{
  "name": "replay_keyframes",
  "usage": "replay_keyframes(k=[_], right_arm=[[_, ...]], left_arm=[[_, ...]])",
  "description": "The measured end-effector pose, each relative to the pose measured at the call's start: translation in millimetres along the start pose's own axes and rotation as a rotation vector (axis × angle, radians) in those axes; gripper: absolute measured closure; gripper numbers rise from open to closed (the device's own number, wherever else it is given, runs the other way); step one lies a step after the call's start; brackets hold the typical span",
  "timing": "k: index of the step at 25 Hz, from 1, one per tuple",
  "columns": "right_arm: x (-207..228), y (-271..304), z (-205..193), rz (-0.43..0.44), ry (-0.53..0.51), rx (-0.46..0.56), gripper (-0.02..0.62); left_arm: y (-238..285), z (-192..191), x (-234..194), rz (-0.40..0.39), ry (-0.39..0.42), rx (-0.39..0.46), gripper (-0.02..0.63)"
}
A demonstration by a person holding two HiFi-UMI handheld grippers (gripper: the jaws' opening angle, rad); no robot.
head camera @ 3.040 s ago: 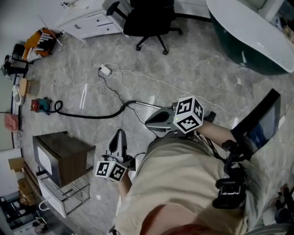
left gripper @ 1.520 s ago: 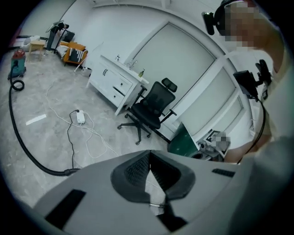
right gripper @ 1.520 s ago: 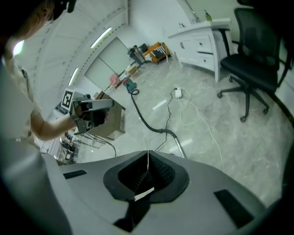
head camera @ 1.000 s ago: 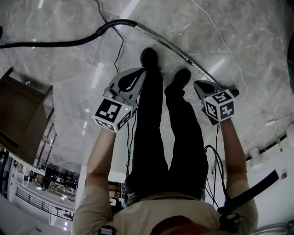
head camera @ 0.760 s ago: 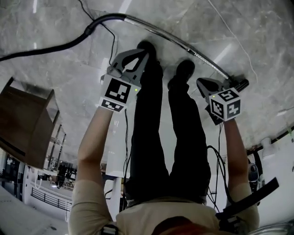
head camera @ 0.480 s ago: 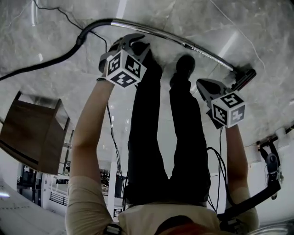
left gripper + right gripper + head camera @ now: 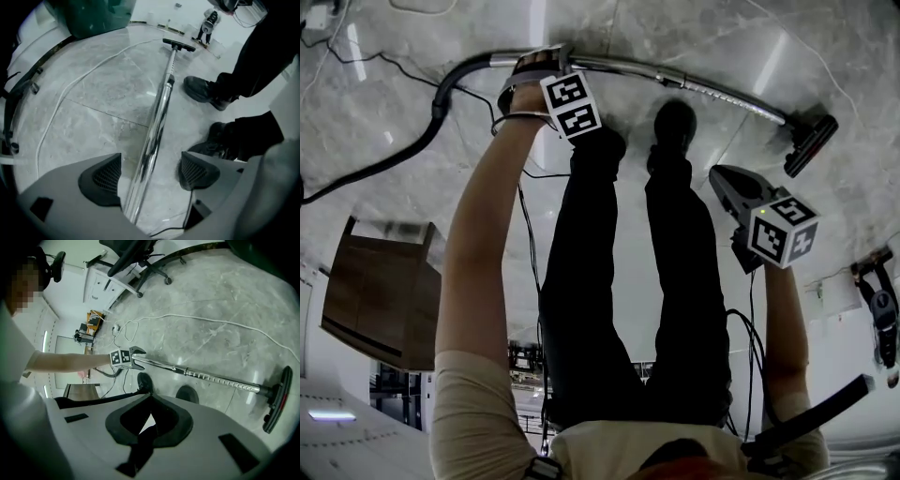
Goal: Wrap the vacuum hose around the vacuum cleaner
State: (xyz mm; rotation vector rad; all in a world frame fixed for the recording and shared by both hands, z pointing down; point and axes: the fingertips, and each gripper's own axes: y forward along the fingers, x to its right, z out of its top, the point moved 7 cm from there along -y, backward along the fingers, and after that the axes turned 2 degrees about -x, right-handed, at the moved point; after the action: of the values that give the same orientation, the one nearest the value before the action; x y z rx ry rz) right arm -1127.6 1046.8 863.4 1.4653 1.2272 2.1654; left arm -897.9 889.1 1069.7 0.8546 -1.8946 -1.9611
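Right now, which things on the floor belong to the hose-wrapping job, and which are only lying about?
Job: shiny metal vacuum tube; black flexible hose; black floor nozzle.
Lying about: brown wooden cabinet; black office chair.

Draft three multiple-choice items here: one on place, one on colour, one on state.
1. Where is the floor nozzle? A) on the wooden cabinet B) at the end of the metal wand C) under a shoe
2. What colour is the hose? A) black B) red C) white
3. How are the right gripper's fingers? A) spread wide B) clamped on the metal wand C) shut, empty

1 B: the floor nozzle caps the metal wand.
2 A: the hose is black along its length.
3 C: the right gripper view shows them together, nothing between.
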Motion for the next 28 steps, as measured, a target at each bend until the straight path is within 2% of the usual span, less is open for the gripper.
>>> replay_keyframes(k=[3,7,10,12,13,17,18,19,20,25,27,28], right_arm=[[5.4,6.6,-6.3,0.001,0.017,0.01,0.592],[4.7,9.4,2.2,0.051,0.061,0.056,0.592],[6.7,8.6,4.7,0.029,0.048,0.065,0.592],[7.4,10.1,4.1,0.02,0.048,0.06,0.592],[7.3,11.1,3.8,0.021,0.052,0.058,0.592],[6.1,13.4,5.9,0.026,0.066,0.05,0.592],[5.7,13.3,6.9,0.027,0.071,0.048,0.592],[5.3,13.3,7.4,0.03,0.079,0.046,0.592],[5.1,13.6,7.0,0.033,0.09,0.042,0.592],[18.7,25.8,-4.7,0.027,0.193,0.033,0.592],[35.6,34.7,-12.3,0.043,0.297,0.037,0.592],[47.0,40.0,-16.1,0.063,0.382,0.044,0.592]], left_arm=[[24.9,10.2,1.5,-0.007,0.072,-0.047,0.215],[50.8,14.4,-3.4,0.002,0.072,-0.108,0.215],[59.4,17.5,-8.6,0.058,0.098,-0.155,0.217],[59.3,17.4,-11.4,0.098,0.114,-0.166,0.256],[59.1,17.0,-11.6,0.109,0.118,-0.165,0.256],[57.8,17.3,-12.6,0.108,0.113,-0.146,0.271],[56.5,17.6,-13.8,0.099,0.116,-0.145,0.317],[55.3,17.6,-14.9,0.085,0.125,-0.151,0.398],[54.6,17.3,-15.3,0.065,0.137,-0.167,0.419],[49.6,7.4,-5.5,-0.129,0.157,-0.301,0.425],[41.0,0.2,4.6,-0.182,0.156,-0.317,0.426],[35.1,-2.6,10.1,-0.201,0.152,-0.315,0.426]])
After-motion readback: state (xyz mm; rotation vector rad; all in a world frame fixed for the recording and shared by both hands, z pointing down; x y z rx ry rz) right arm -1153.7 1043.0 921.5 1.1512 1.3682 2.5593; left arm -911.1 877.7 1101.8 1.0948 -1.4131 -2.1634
